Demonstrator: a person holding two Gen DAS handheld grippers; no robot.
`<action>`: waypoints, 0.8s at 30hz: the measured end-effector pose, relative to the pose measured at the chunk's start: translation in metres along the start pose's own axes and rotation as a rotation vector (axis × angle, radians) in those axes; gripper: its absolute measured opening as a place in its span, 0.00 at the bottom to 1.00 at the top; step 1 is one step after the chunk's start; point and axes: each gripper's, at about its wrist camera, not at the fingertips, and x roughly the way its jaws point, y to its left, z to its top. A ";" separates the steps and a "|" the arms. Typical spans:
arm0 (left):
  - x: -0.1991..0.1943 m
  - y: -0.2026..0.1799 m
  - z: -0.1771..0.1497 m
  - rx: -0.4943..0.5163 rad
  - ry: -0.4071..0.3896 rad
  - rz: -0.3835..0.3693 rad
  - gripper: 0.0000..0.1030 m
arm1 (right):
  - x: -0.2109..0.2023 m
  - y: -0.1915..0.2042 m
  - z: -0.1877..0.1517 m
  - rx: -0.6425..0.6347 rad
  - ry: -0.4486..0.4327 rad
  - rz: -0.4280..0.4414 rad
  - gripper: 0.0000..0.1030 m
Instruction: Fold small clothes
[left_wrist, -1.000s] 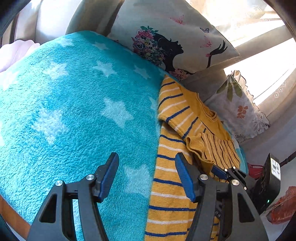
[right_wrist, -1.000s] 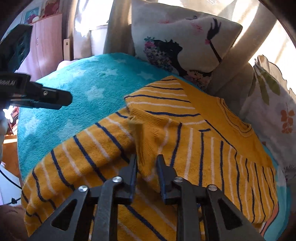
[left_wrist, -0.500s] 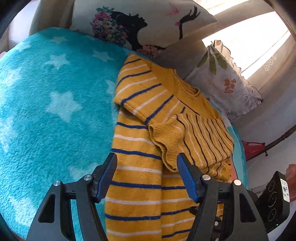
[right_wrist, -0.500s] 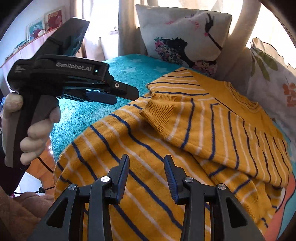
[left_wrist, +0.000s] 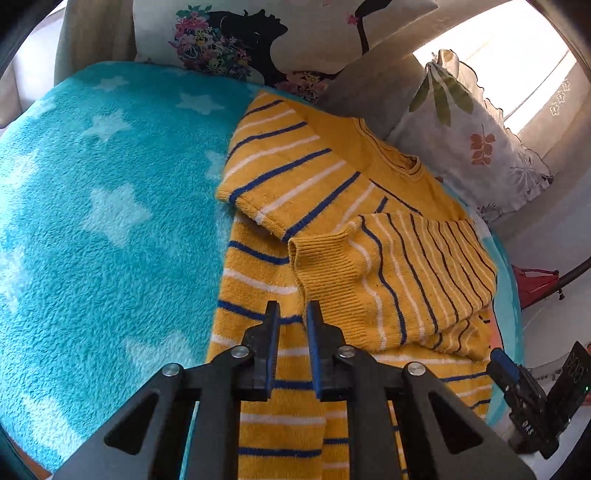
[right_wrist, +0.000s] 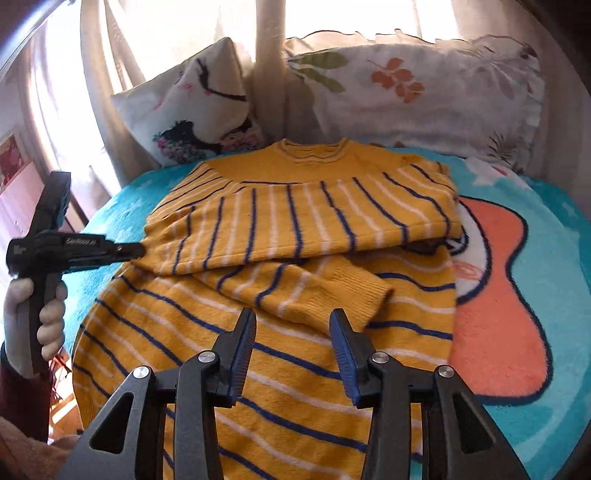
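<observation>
Right tongs over striped sweater

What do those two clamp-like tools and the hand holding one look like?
Both are matte black plastic frames with triangular cut-outs and silver rivets. Each gripper, left and right, ends in two blue ribbed fingers. Seen from the side, the left one has a pistol handle and small white lettering. The bare left hand shows a dark red sleeve. No cables visible.
</observation>
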 end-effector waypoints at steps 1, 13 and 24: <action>-0.006 0.002 -0.003 0.005 -0.005 -0.004 0.22 | -0.003 -0.009 0.000 0.035 -0.011 -0.009 0.47; -0.026 0.038 -0.041 -0.062 0.034 -0.053 0.55 | -0.018 -0.087 -0.031 0.411 -0.011 -0.011 0.55; -0.040 0.016 -0.092 0.020 0.012 -0.198 0.69 | -0.027 -0.079 -0.082 0.546 0.020 0.341 0.57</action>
